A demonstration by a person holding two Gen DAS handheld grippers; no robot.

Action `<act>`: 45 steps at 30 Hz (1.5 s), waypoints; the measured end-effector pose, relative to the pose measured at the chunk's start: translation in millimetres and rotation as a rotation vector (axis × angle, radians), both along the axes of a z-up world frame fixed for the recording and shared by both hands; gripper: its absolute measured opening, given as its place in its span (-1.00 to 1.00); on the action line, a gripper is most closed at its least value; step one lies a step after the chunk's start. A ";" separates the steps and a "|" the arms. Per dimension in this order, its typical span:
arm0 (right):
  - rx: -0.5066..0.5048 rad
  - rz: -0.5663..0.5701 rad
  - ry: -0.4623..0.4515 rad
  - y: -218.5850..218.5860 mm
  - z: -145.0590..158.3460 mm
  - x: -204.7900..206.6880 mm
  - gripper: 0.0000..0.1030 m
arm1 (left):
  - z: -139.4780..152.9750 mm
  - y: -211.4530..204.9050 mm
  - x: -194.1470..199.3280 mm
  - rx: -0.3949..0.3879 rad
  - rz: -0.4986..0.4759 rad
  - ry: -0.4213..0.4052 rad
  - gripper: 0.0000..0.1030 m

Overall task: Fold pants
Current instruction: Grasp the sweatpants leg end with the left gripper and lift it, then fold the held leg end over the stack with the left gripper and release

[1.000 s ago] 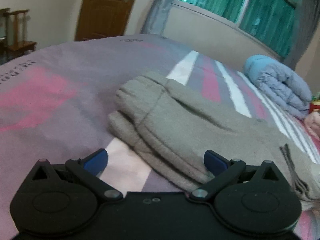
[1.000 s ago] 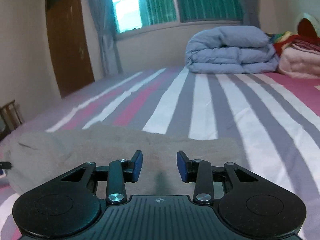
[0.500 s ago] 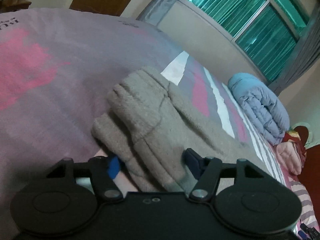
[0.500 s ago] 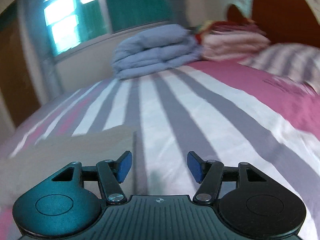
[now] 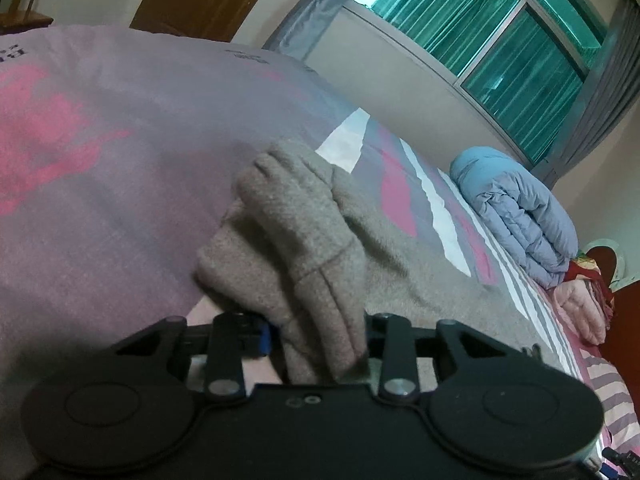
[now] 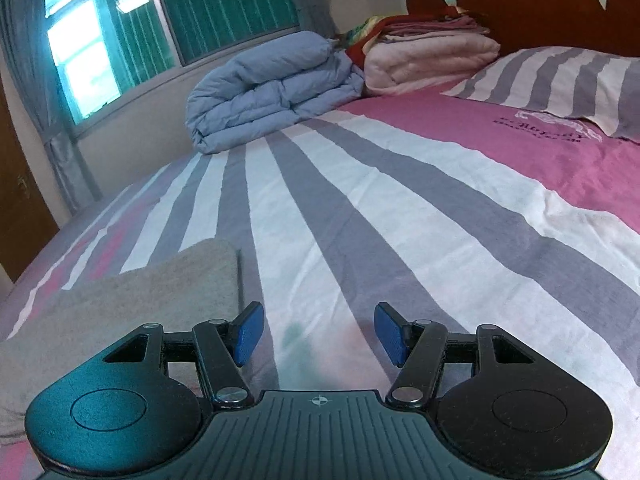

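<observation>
The grey fleece pants [image 5: 320,240] are laid on the striped pink, grey and white bedsheet [image 6: 400,200]. Their bunched near end is being closed on by the left gripper [image 5: 320,340]. The right gripper [image 6: 318,334], spread and empty, is held just right of the fabric edge. Layers could slip if only the top fold is caught.

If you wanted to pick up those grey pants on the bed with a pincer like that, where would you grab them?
Probably at a thick folded end of the grey pants, coming in low from the near side. There the cloth bunches into a raised ridge that two fingers can straddle. The left gripper is closing its jaws on just such a bunch. The right gripper is open over the striped bedsheet, beside the flat end.
</observation>
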State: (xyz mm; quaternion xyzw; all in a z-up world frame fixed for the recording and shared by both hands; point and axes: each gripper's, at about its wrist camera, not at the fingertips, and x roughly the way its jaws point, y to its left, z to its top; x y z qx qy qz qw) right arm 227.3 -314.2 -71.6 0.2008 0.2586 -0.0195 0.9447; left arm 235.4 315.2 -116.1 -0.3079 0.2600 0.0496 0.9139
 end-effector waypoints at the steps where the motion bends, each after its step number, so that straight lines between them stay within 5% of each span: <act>1: 0.007 -0.004 0.002 -2.1 -1.5 2.3 0.19 | 0.4 -0.6 -0.1 0.003 0.000 0.001 -0.50; 11: 0.062 -0.025 0.002 -13.8 -2.4 2.8 0.19 | 18.2 -19.3 -0.6 0.118 0.012 0.011 -0.57; 20: 0.180 -0.096 -0.027 -43.9 -0.4 -8.5 0.19 | 73.1 -60.6 -2.2 0.282 0.031 -0.023 -0.64; 23: 0.126 -0.106 -0.046 -49.7 7.2 -11.0 0.19 | 100.4 -84.7 2.2 0.342 -0.004 -0.072 -0.64; 25: 0.086 -0.116 -0.071 -52.1 12.2 -13.7 0.19 | 120.4 -108.9 6.5 0.389 -0.049 -0.113 -0.64; 32: 0.185 -0.176 -0.027 -76.2 -1.9 -10.8 0.19 | 151.7 -226.0 35.8 0.534 -0.270 -0.201 -0.65; 38: 0.186 -0.216 -0.061 -93.9 1.6 -19.2 0.19 | 131.8 -336.3 61.4 0.635 -0.459 -0.200 -0.65; 45: 0.265 -0.264 -0.052 -114.6 -3.7 -22.2 0.19 | 83.6 -440.2 63.0 0.859 -0.629 -0.186 -0.66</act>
